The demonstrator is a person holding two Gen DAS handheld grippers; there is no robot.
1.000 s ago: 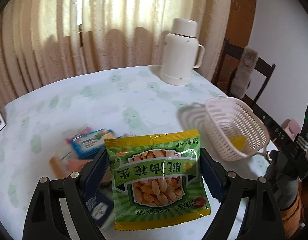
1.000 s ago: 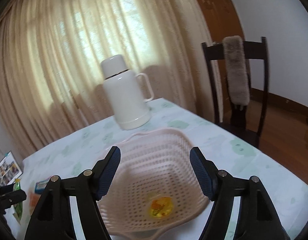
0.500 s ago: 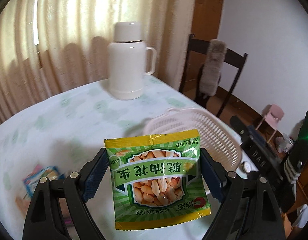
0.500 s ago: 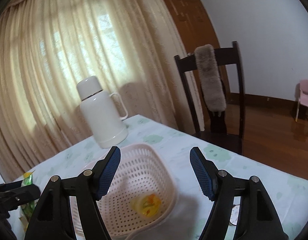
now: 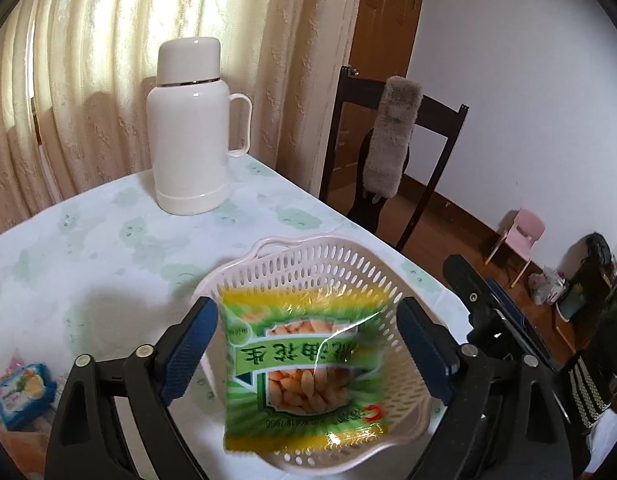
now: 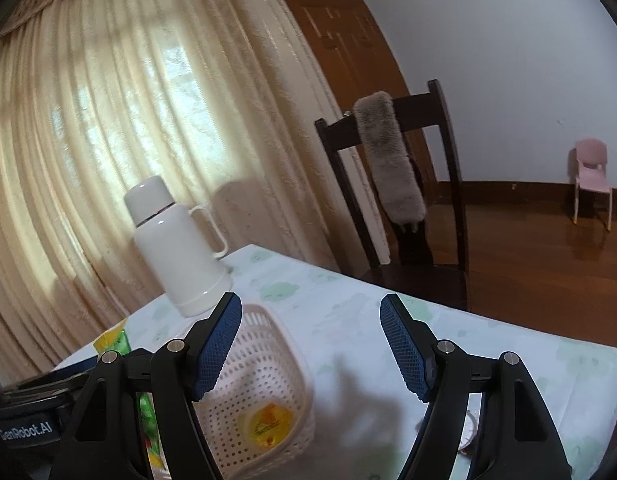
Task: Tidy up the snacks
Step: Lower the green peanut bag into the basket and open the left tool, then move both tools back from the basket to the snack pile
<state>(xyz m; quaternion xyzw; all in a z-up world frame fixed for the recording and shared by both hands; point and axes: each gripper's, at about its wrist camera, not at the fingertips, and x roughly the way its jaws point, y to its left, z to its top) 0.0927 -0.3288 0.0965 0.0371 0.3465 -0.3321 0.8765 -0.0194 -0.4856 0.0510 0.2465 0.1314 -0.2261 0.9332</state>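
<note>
My left gripper (image 5: 308, 344) has its jaws spread wide. A green and yellow peanut packet (image 5: 304, 368) hangs blurred between the pads, apart from both, over the pink plastic basket (image 5: 308, 256). The packet shows edge-on in the right wrist view (image 6: 116, 340), beside the left gripper body. My right gripper (image 6: 310, 348) is open and empty, above the table to the right of the basket (image 6: 260, 344). A yellow jelly cup (image 6: 268, 422) lies in the basket's bottom.
A white thermos (image 5: 192, 124) stands at the table's far side, before the curtain. A dark wooden chair (image 5: 392, 152) with a grey furry cover stands past the table edge. More snack packets (image 5: 22, 392) lie at the left.
The left gripper has swung right from the snack pile to above the basket. Its jaws have opened and the packet now hangs loose and blurred. The right gripper has drawn away to the right.
</note>
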